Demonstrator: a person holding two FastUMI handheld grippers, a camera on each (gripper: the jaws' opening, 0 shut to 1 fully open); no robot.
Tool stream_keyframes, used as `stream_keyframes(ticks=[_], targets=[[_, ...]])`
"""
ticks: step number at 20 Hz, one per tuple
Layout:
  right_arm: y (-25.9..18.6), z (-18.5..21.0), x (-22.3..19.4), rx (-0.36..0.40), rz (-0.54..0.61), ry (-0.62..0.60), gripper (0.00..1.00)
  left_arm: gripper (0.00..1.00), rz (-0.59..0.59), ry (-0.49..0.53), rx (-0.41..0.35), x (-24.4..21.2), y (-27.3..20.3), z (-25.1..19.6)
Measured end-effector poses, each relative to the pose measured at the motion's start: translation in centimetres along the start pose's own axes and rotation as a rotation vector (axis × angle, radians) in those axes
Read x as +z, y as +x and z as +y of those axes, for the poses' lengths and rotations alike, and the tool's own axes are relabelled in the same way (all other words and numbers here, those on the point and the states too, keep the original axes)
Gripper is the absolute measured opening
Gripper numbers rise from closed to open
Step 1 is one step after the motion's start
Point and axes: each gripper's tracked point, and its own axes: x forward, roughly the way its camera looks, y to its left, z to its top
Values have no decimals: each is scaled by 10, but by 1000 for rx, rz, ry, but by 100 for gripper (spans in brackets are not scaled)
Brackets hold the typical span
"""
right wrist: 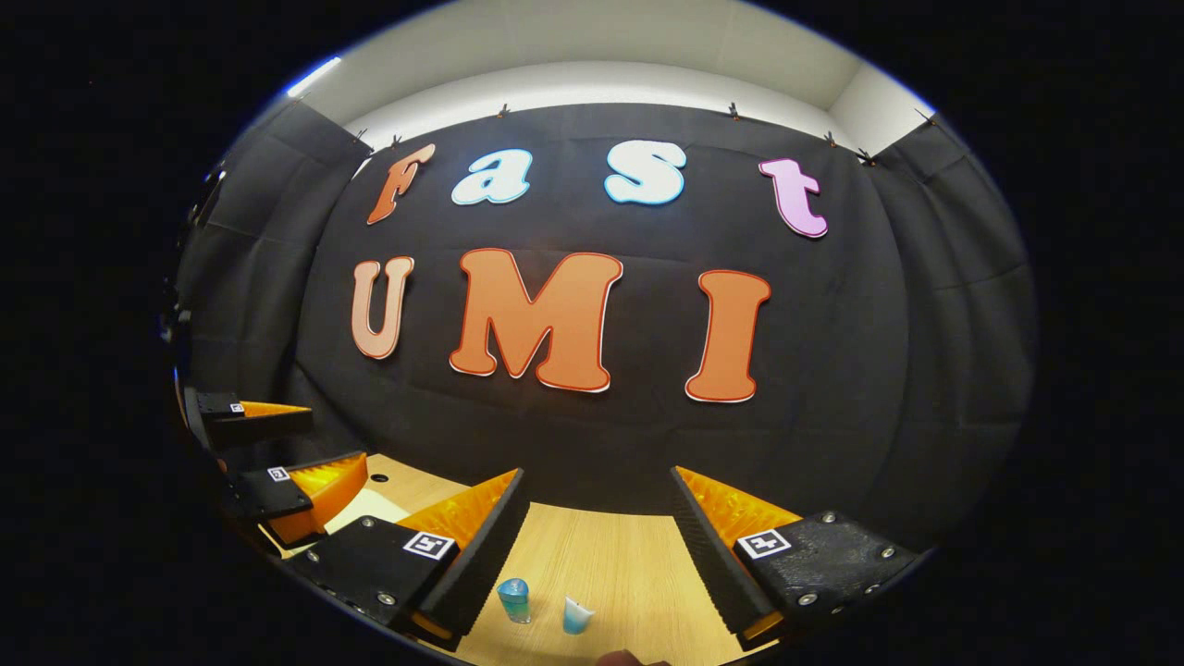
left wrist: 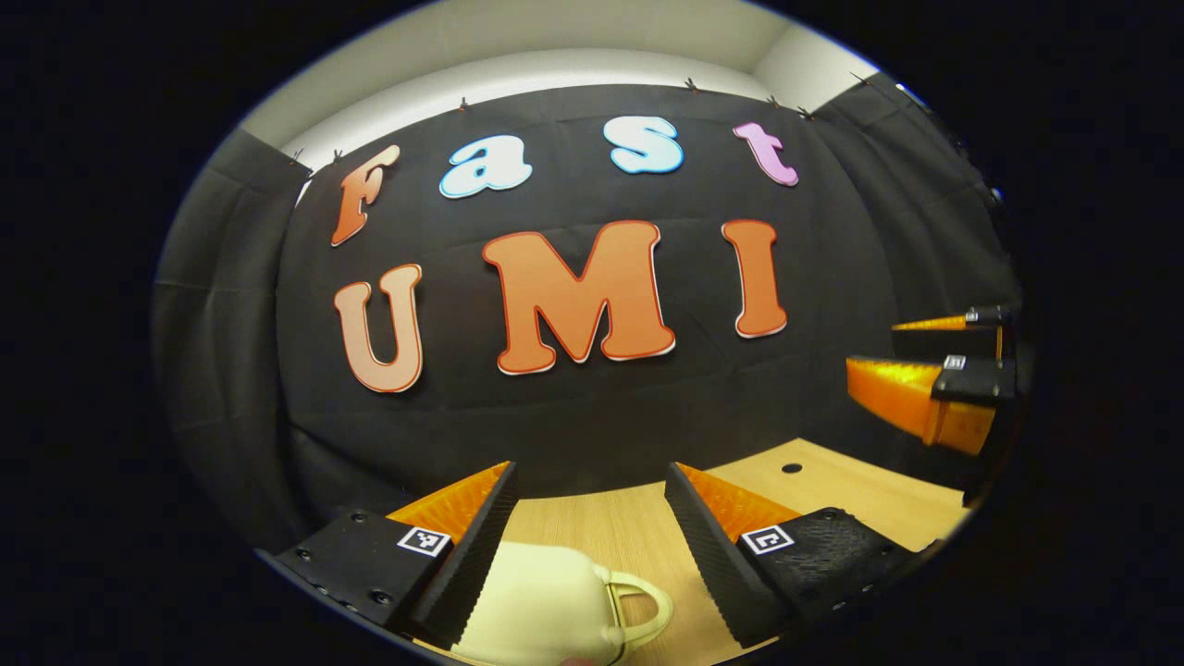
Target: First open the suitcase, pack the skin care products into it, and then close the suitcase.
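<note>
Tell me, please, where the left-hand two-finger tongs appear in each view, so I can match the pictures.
Left gripper view: the left tongs are this camera's own, at bottom centre, fingers spread, pointing away.
Right gripper view: the left tongs sit at the far left edge, fingers apart, pointing right.
Shared landmark: the small round hole in the light wooden tabletop, right of the tongs in both views.

1. A light wooden table (left wrist: 860, 504) with a round hole (left wrist: 791, 468) carries everything.
2. A cream suitcase (left wrist: 546, 610) with a looped handle lies on it.
3. A blue bottle (right wrist: 514, 598) and a white-capped blue tube (right wrist: 576, 614) stand just beside each other.
</note>
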Motion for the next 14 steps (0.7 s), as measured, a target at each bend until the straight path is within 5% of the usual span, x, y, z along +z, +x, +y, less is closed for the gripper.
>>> stream_keyframes(ticks=[5,14], targets=[[1,-30,-8,-51,13,-2,95,99,167,45,-93,-64,1,-29],[-3,-70,-34,-111,57,23,95,99,361,303,-157,-165,-6,-56]])
